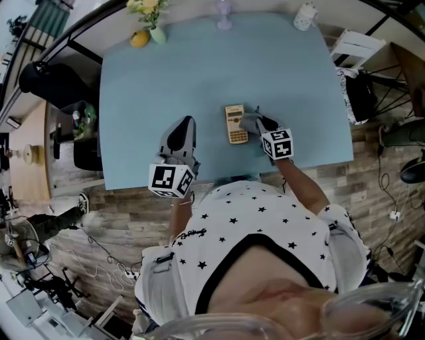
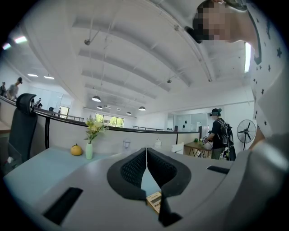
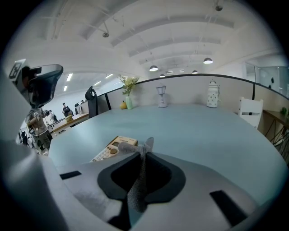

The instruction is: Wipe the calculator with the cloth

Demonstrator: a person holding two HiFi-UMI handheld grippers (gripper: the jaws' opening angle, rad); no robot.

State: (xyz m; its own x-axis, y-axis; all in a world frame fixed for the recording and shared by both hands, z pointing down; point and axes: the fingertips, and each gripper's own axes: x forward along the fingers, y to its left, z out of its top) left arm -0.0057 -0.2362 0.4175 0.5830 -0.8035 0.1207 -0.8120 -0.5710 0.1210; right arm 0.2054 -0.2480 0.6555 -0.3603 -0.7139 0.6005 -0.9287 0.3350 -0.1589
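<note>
Star-print shirt [image 1: 265, 212] fills the bottom of the head view, and both arms reach out from it over the near edge of the blue desk [image 1: 166, 80]. Left hand-held gripper [image 1: 184, 126]: jaws together, tips meeting, nothing between them in its own view [image 2: 146, 151]. It sits over the desk near the front edge with its marker cube [image 1: 171, 179] hanging past that edge. Right hand-held gripper [image 1: 257, 122]: clamped on the grey cloth [image 1: 250, 123]. In its own view [image 3: 143, 153] the cloth [image 3: 137, 182] runs as a strip down between the jaws, with a small tuft poking out past the tips. The calculator [image 1: 236, 124] lies flat on the desk, keys up. It is well to the right of the left hand-held gripper and just left of the right hand-held gripper's tips. In the right gripper view the calculator [image 3: 113, 151] is ahead and to the left of the jaws, and the cloth tuft overlaps its near corner. It looks like contact at the calculator's right edge, but I can't confirm that. The left gripper view catches only a corner of the calculator [image 2: 155, 201], low between the jaw bases. Well beyond both hand-held grippers, along the desk's far edge: a vase [image 1: 156, 32] with flowers, a yellow round thing [image 1: 139, 38] just beside it, and a white jar [image 1: 305, 16] further right.
</note>
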